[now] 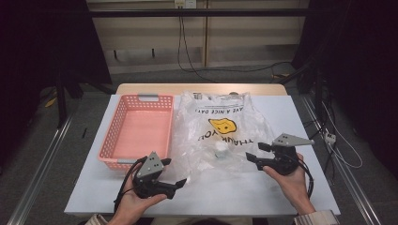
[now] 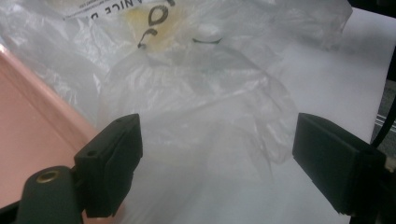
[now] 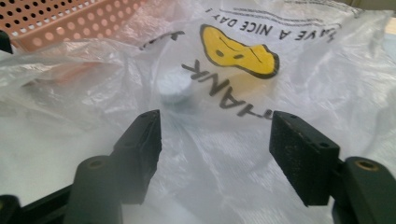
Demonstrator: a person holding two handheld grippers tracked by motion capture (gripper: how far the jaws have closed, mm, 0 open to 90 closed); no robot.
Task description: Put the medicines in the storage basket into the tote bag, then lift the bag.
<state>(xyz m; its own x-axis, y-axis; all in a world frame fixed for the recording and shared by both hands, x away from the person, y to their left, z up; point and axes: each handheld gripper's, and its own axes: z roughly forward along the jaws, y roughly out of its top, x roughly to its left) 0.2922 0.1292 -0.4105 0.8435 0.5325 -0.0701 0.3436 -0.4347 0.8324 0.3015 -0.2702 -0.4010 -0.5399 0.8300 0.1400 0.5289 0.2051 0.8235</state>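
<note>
- The clear plastic bag (image 3: 280,93) carries "HAVE A NICE DAY!" in black print.
- Under its yellow smiley (image 3: 238,52), part of "THANK" reads, with "YOU" beside it.

Tabletop (image 1: 281,187) covered w/ white sheet, wood edge seen at far side. Pink perforated basket (image 1: 123,123) placed on left half, long axis running away from near edge, nothing seen inside. Clear plastic bag (image 1: 244,117) laid flat just right of basket, touching/overlapping its right wall; yellow smiley (image 1: 222,125) + black "HAVE A NICE DAY" / "THANK YOU" print seen. Small round white item (image 1: 220,146) seen thru bag film, approx mid-bag; type can't be told. Cables (image 1: 184,42) hung down rear wall.
</note>
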